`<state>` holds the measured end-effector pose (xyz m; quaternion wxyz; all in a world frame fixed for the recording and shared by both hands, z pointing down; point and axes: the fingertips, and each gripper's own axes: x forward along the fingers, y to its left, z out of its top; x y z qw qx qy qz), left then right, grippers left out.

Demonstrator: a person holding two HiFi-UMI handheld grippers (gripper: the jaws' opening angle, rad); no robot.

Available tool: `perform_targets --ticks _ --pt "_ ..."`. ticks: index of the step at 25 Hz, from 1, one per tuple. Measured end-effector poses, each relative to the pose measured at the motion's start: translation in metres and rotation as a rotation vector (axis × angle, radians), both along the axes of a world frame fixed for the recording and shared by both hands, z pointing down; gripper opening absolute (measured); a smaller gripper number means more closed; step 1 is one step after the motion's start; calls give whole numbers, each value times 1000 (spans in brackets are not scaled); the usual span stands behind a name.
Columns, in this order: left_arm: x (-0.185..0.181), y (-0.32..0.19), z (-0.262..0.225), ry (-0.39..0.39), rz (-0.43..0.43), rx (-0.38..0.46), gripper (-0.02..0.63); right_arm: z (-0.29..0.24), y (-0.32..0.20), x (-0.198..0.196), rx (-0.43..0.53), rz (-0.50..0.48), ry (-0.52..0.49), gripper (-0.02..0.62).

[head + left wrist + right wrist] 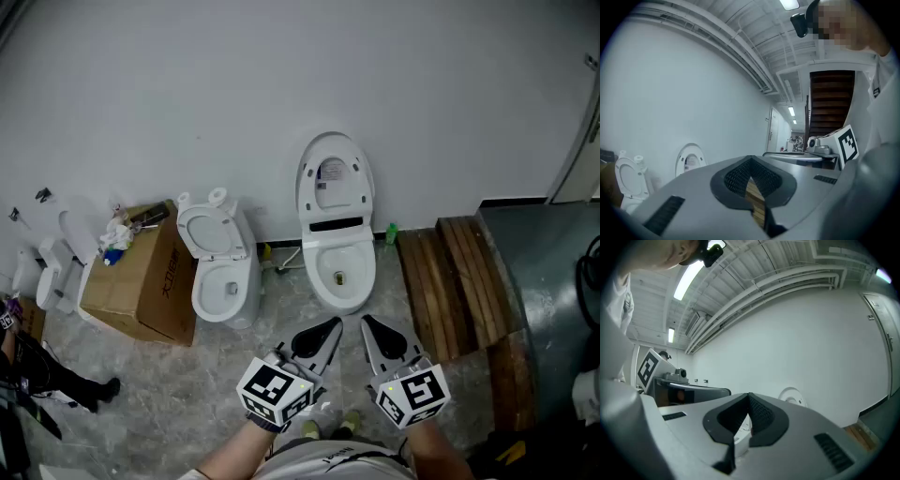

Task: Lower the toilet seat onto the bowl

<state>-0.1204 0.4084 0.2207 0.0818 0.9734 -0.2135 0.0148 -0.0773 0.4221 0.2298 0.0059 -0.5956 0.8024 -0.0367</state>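
Both grippers (333, 324) (367, 322) closed, just short of bowl (315, 272)

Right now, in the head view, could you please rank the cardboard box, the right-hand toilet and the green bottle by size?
Largest, about alike so unranked: cardboard box, right-hand toilet.
Smallest by far: green bottle.

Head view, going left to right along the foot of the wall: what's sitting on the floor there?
cardboard box → smaller toilet → larger toilet → green bottle → wooden planks
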Motion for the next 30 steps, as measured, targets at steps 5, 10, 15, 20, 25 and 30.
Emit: perform_targets --ticks 5,10,15,20,25,30 --pt "8 3 -1 -1 -5 -1 6 1 4 10 -2 -2 -9 17" --pt "19 5 0 -9 -15 7 6 3 8 19 -1 -41 -42 17" --pt "23 -2 -2 -16 -48 20 6 -3 15 35 35 -64 -116 18" --pt "23 -13 -4 -22 -81 24 6 -6 13 50 43 -53 -154 18" --pt "31 -29 -4 -16 -86 27 6 -4 2 62 40 -38 -160 18" --pt "35 -61 3 -2 -73 14 6 6 -29 66 16 -21 -158 18"
